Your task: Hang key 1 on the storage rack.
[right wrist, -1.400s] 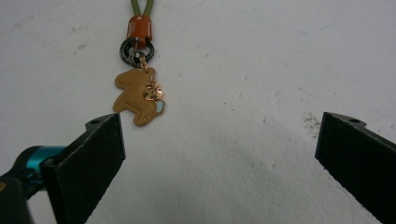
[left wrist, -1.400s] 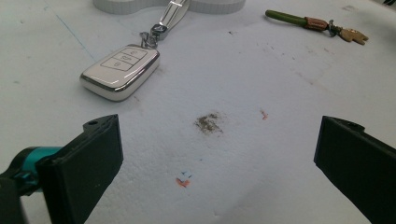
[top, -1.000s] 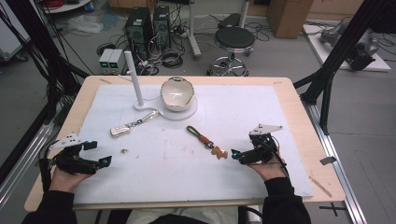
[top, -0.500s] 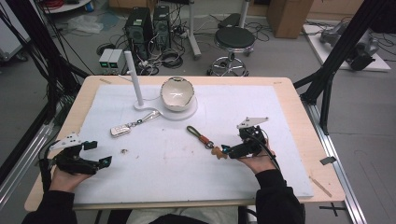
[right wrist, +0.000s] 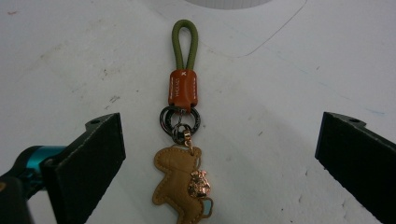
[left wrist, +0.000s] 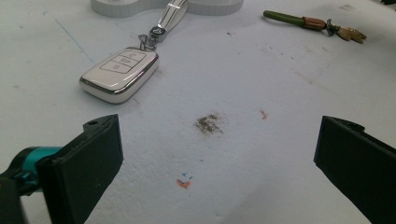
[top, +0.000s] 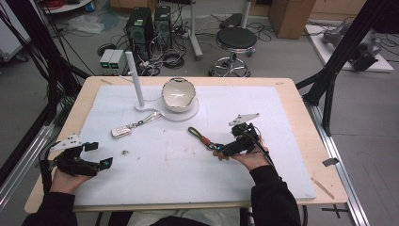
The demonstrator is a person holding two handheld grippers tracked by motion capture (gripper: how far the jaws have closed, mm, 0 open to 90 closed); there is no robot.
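Note:
A keychain (right wrist: 182, 88) lies flat on the white mat: a green cord loop, an orange leather collar, dark rings and a tan leather animal charm (right wrist: 177, 186). My right gripper (right wrist: 217, 144) is open, with one jaw on each side of the charm and touching nothing. In the high view the keychain (top: 200, 136) lies just left of the right gripper (top: 224, 149). A white car key fob (left wrist: 119, 72) with a strap lies ahead of my open left gripper (left wrist: 219, 144). From above, that gripper (top: 99, 154) is at the near left, below the fob (top: 121, 132).
A cracked white bowl (top: 178, 94) sits on a round white base behind the keychain. A white post (top: 135, 80) stands on its own base to its left. A small dark speck of debris (left wrist: 208, 123) lies on the white mat (top: 282, 141).
My right gripper has moved left and forward across the mat until its jaws flank the keychain's charm. The left gripper and all the objects have stayed put.

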